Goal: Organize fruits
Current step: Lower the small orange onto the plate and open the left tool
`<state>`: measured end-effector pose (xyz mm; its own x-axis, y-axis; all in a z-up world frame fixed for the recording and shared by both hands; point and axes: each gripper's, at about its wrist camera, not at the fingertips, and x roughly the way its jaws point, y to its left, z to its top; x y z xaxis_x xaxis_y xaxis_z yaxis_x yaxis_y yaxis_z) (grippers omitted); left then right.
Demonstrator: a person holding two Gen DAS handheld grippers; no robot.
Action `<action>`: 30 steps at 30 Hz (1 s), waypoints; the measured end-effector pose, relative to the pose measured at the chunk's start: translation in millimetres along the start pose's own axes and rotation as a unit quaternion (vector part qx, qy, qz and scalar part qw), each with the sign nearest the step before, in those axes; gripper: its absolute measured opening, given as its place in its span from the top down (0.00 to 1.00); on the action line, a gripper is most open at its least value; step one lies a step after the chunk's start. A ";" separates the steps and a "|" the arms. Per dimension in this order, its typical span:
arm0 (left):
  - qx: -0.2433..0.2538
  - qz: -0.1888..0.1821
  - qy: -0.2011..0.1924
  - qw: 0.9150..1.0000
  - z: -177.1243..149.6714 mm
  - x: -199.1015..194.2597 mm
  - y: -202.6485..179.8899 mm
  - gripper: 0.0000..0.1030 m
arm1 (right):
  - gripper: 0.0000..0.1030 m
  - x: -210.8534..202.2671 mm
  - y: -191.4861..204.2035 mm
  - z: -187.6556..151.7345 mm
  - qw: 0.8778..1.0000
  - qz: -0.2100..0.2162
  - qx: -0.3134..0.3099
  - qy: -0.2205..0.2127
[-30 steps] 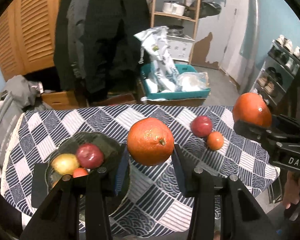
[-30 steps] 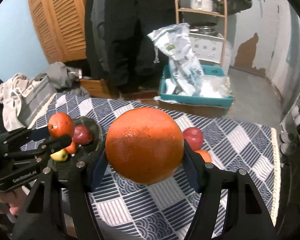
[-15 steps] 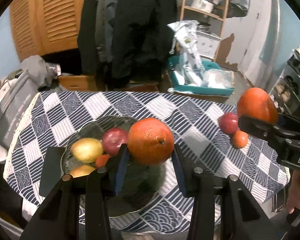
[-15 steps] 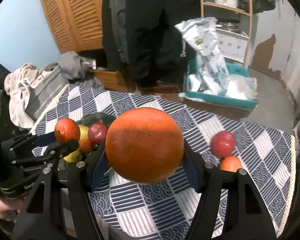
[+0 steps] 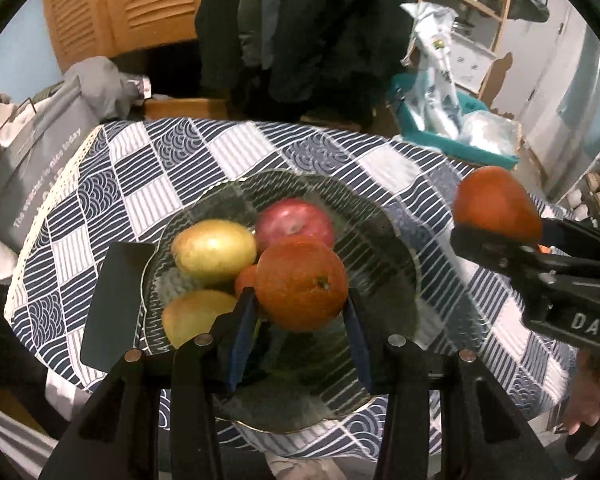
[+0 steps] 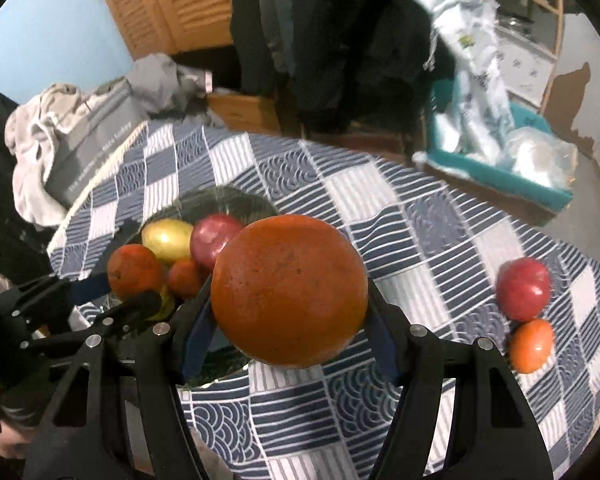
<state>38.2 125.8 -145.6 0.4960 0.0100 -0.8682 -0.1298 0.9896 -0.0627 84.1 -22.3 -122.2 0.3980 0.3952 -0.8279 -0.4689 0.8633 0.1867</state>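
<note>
My left gripper (image 5: 300,300) is shut on an orange (image 5: 302,282) and holds it over the dark glass plate (image 5: 380,240). On the plate lie a red apple (image 5: 294,218), two yellow fruits (image 5: 214,246) and a small orange fruit (image 5: 246,280). My right gripper (image 6: 288,312) is shut on a larger orange (image 6: 288,290), held above the table just right of the plate (image 6: 228,196). A red apple (image 6: 522,288) and a small orange fruit (image 6: 530,344) lie on the cloth at the right.
The table has a blue-and-white patterned cloth (image 5: 260,148). A black card (image 5: 114,300) lies by the plate's left rim. A grey bag (image 5: 36,148) and clothes sit off the left edge. A teal bin (image 6: 500,152) with bags stands on the floor behind.
Both grippers moved left with their oranges. The left one now hangs over the plate and lower toward the fruit; the right one has come closer to the plate's right rim.
</note>
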 end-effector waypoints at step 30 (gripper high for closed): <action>0.027 0.032 0.040 0.998 -20.8 31.3 7.9 0.36 | 0.32 65.0 25.1 -14.9 0.996 0.022 -0.028 0.077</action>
<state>34.7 130.9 -183.5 0.4172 0.0636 -0.9066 -0.1119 0.9936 0.0182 86.5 20.3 -179.2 0.2516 0.3755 -0.8920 -0.5277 0.8258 0.1988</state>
